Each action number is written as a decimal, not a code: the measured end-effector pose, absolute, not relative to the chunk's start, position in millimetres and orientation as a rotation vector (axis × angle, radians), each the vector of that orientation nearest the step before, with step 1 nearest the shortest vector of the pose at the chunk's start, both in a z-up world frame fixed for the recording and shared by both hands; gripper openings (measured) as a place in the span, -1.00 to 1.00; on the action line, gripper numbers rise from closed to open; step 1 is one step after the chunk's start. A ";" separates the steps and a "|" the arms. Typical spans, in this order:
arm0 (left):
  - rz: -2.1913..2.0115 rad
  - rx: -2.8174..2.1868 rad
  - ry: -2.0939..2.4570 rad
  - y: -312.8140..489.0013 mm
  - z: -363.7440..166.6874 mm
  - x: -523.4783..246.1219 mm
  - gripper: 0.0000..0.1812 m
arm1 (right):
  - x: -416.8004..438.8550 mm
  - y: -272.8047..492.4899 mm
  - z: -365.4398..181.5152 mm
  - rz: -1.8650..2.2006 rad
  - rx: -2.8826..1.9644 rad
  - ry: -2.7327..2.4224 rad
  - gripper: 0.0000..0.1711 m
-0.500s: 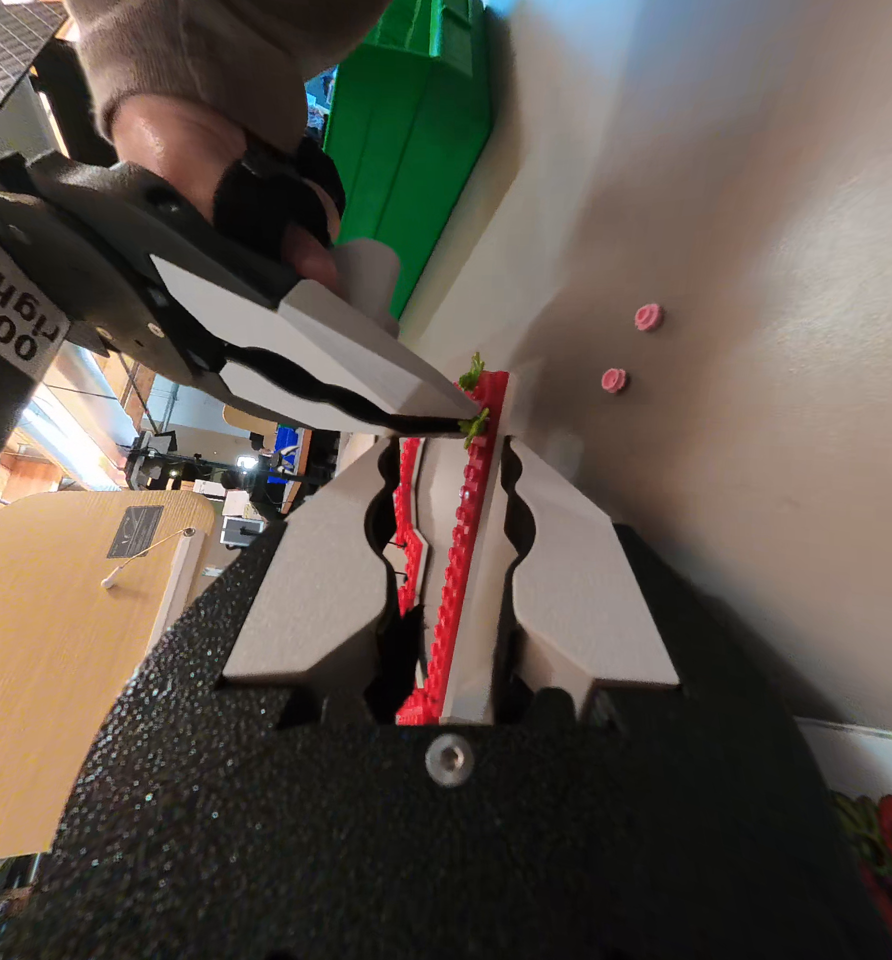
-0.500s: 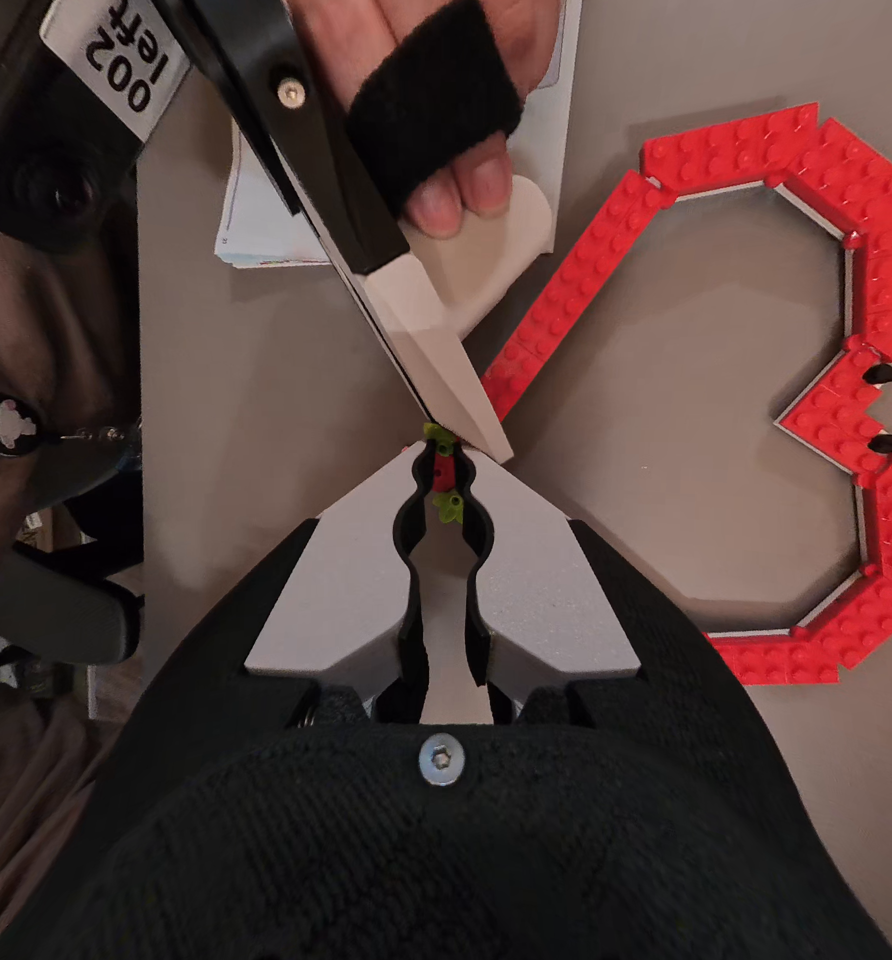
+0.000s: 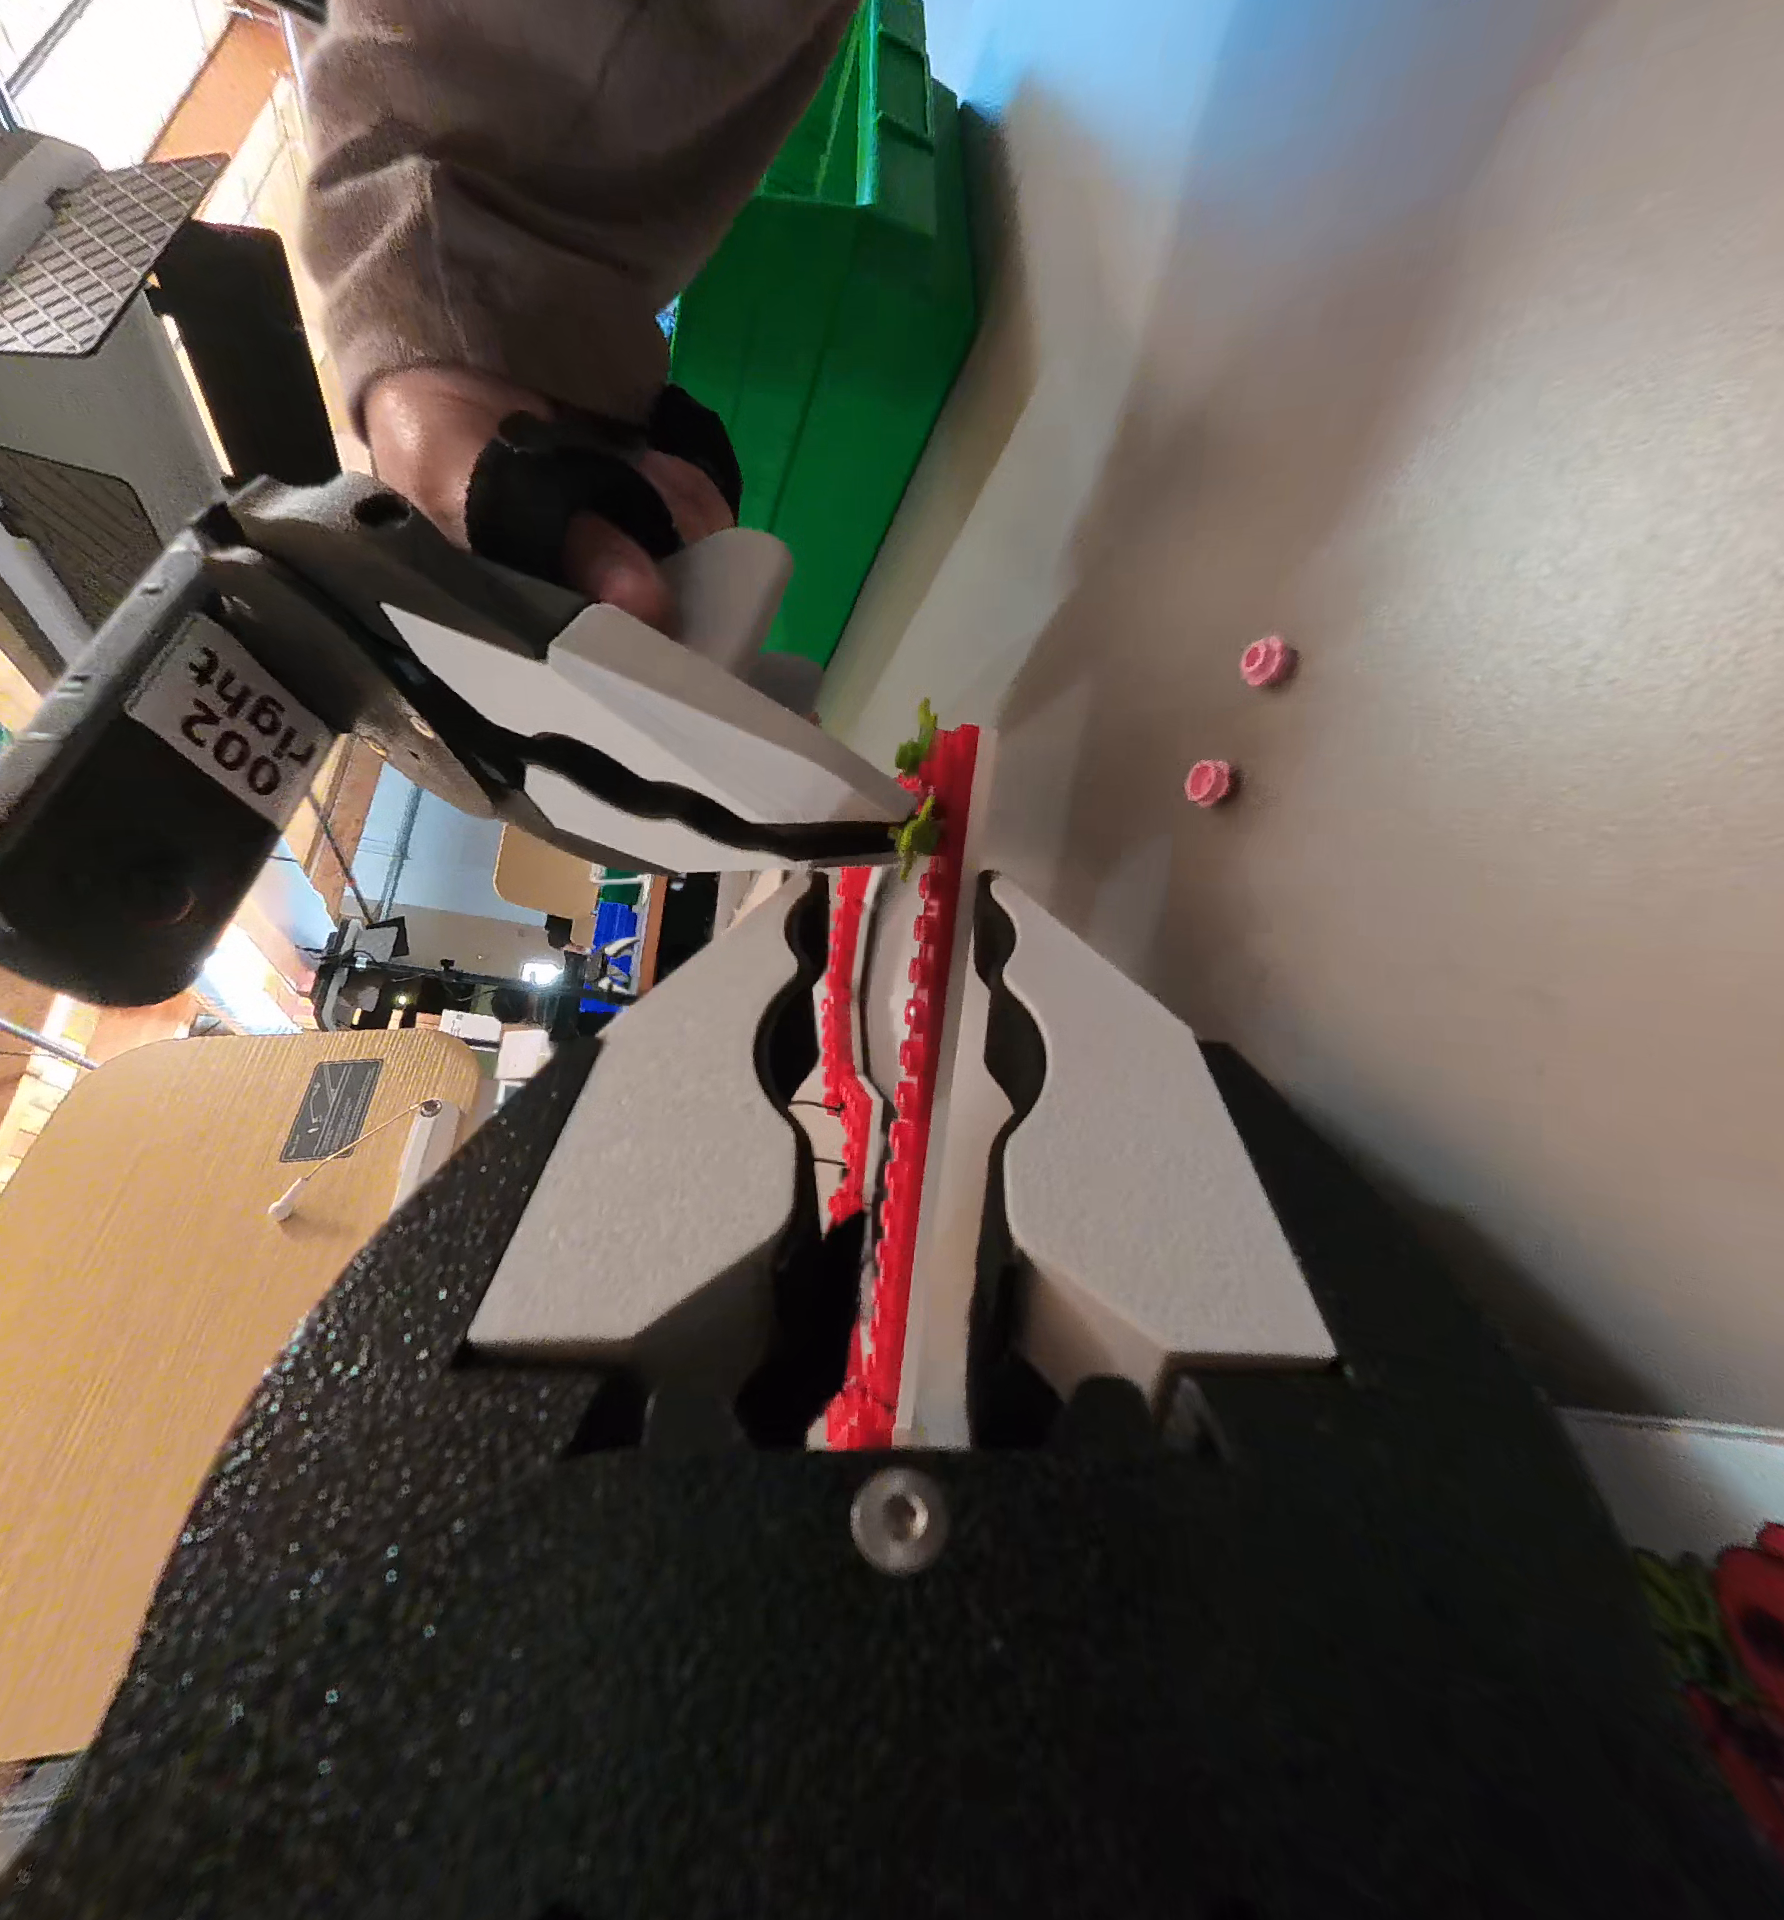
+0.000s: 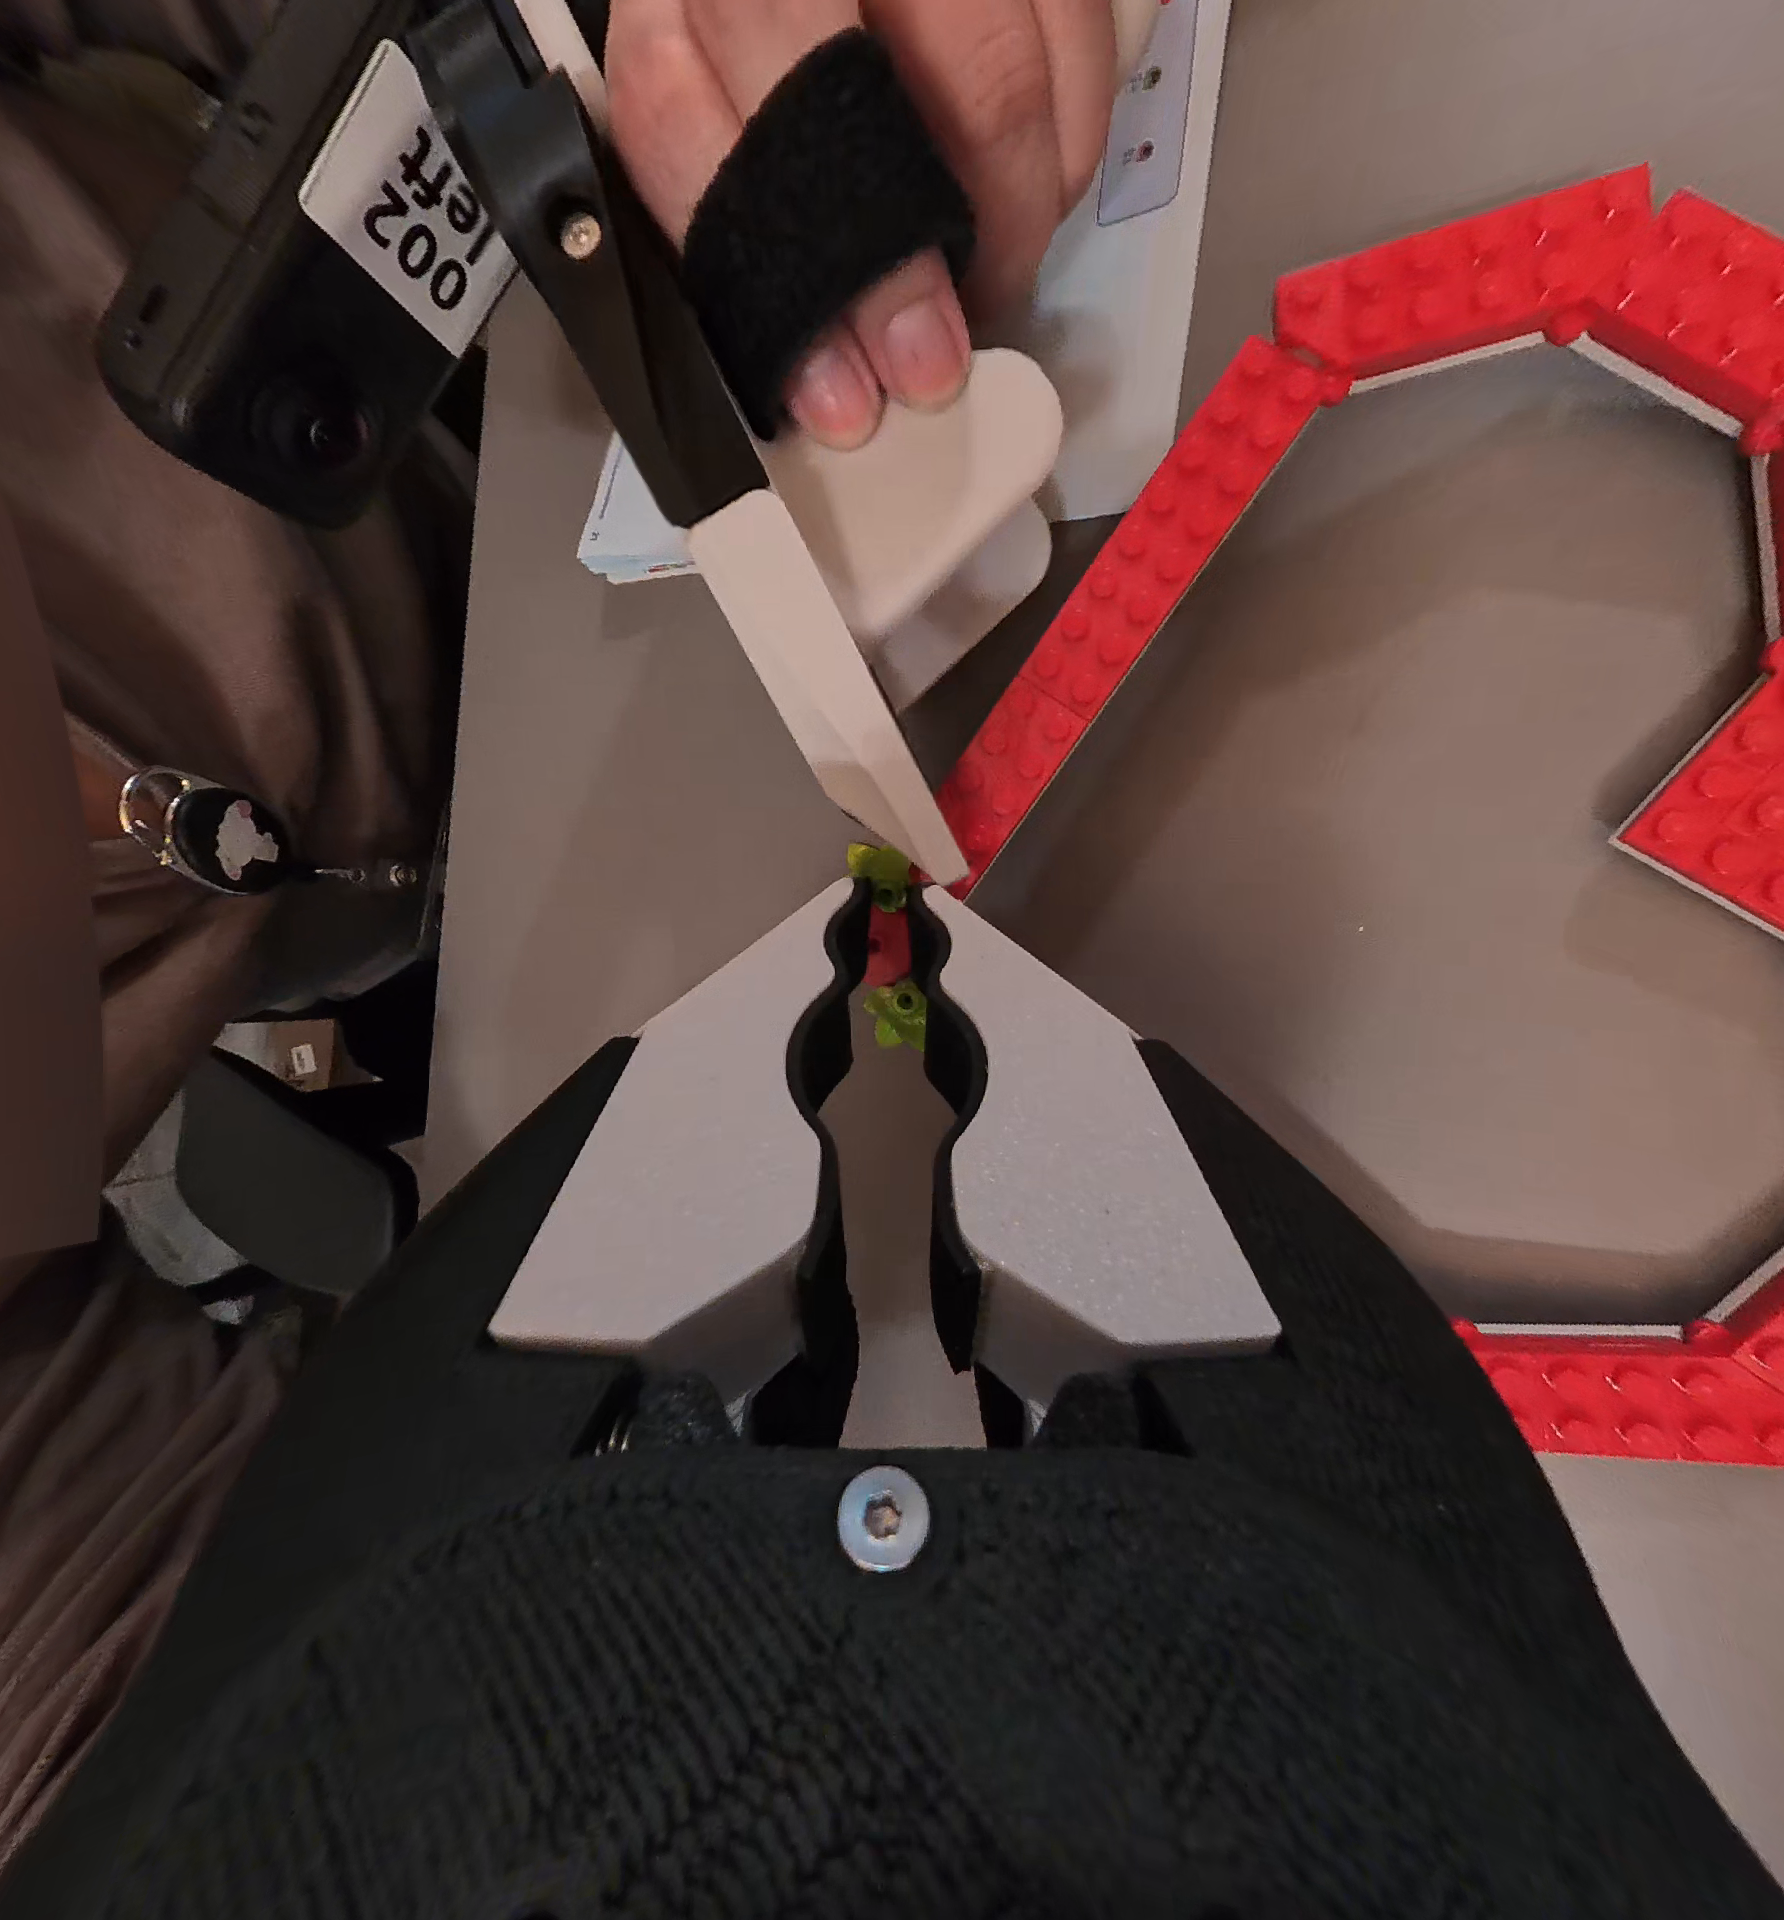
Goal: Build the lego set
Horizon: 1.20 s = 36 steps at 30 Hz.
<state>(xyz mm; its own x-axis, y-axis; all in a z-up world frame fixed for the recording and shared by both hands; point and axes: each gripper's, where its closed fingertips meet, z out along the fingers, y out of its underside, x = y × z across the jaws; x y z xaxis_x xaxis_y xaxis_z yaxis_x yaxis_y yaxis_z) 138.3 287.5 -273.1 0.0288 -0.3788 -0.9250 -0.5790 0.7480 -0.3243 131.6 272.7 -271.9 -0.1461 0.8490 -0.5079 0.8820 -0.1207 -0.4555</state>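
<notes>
A red brick frame (image 4: 1127, 613) shaped like a ring lies over the grey table. My left gripper (image 3: 898, 883) is shut on its near corner, and the frame (image 3: 919, 1091) shows edge-on between the jaws. My right gripper (image 4: 893, 899) is shut on a small red piece with lime-green leaves (image 4: 893, 1013). It holds that piece against the frame's corner, tip to tip with the left gripper (image 4: 929, 862). In the left wrist view the right gripper (image 3: 893, 826) comes in from the left, with a green leaf (image 3: 919, 826) at its tips.
Two small pink round pieces (image 3: 1265, 661) (image 3: 1208, 781) lie on the table beyond the frame. A green bin (image 3: 846, 343) stands at the far edge. An instruction booklet (image 4: 1148, 208) lies behind the left gripper. A printed picture with red flowers (image 3: 1761, 1662) lies near the left gripper.
Both grippers stay closed at the frame's corner. The two gripper bodies have shifted slightly closer together. The leaf piece stays at the same spot on the frame.
</notes>
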 end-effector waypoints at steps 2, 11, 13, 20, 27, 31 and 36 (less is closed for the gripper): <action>0.186 -0.764 1.584 284.4 -271.3 139.3 -0.70 | 132.3 272.4 -271.7 -1.151 2.015 2.037 -0.94; 0.161 -0.698 1.612 273.1 -272.2 142.3 -0.75 | 134.0 269.3 -274.9 -1.143 1.996 2.026 -0.92; 0.168 -0.691 1.621 272.4 -273.6 143.1 -0.76 | 135.3 268.9 -276.1 -1.129 1.995 2.029 -0.92; 0.096 -0.813 1.562 282.7 -269.7 140.9 -0.56 | 138.1 273.0 -276.6 -1.136 2.065 2.052 -0.92; 0.079 -0.988 1.541 295.6 -274.6 131.3 -0.32 | 128.8 296.4 -252.4 -1.418 2.358 2.278 -0.81; 0.140 -1.088 1.454 315.4 -270.4 122.0 -0.36 | 135.1 328.9 -242.8 -1.407 2.797 2.449 -0.78; 0.076 -1.166 1.423 323.0 -272.9 118.6 -0.39 | 175.2 339.9 -249.0 -1.199 3.208 2.324 -0.74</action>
<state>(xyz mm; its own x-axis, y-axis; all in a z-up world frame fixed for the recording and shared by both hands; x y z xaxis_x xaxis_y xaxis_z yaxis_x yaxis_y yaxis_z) 118.6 323.0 -272.9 0.2412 -0.5806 -0.7777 -0.6597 0.4896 -0.5701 175.2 339.9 -249.0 0.3839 0.9148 0.1252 0.4282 -0.0562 -0.9019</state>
